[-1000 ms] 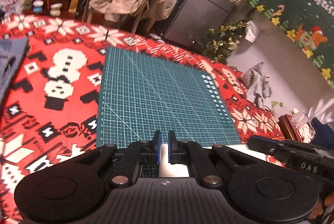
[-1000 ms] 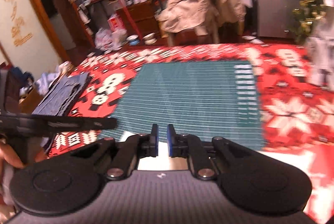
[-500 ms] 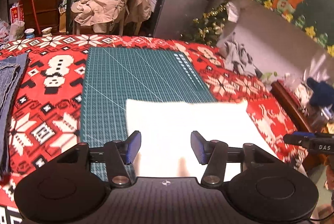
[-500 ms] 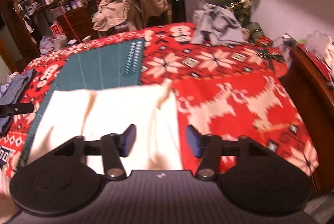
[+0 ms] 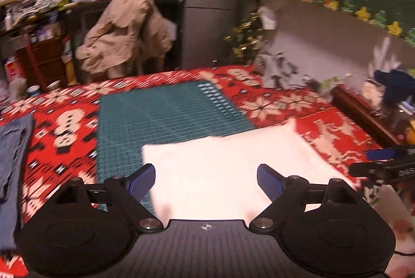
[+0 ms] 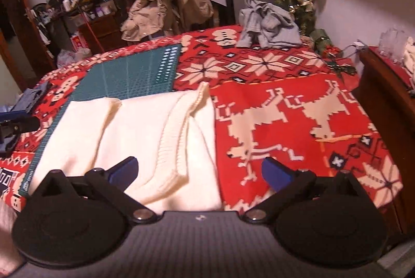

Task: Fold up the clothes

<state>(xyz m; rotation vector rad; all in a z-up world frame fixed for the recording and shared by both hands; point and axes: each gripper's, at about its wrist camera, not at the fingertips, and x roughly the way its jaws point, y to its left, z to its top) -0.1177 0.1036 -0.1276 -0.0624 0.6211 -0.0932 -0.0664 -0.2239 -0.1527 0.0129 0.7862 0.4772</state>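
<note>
Both jaws gape above the folded cream sweater.

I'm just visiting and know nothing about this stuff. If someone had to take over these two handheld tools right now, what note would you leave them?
Left tool: open, holding nothing, above the near part of the white sweater.
Right tool: open, empty, over the sweater's right edge.
The sweater lies partly on the green cutting mat, partly on the red tablecloth, with a ribbed sleeve laid across it.
Folded denim sits far left; a grey garment waits crumpled at the back.
Left: finish the sweater if needed, then fold the grey one.
</note>
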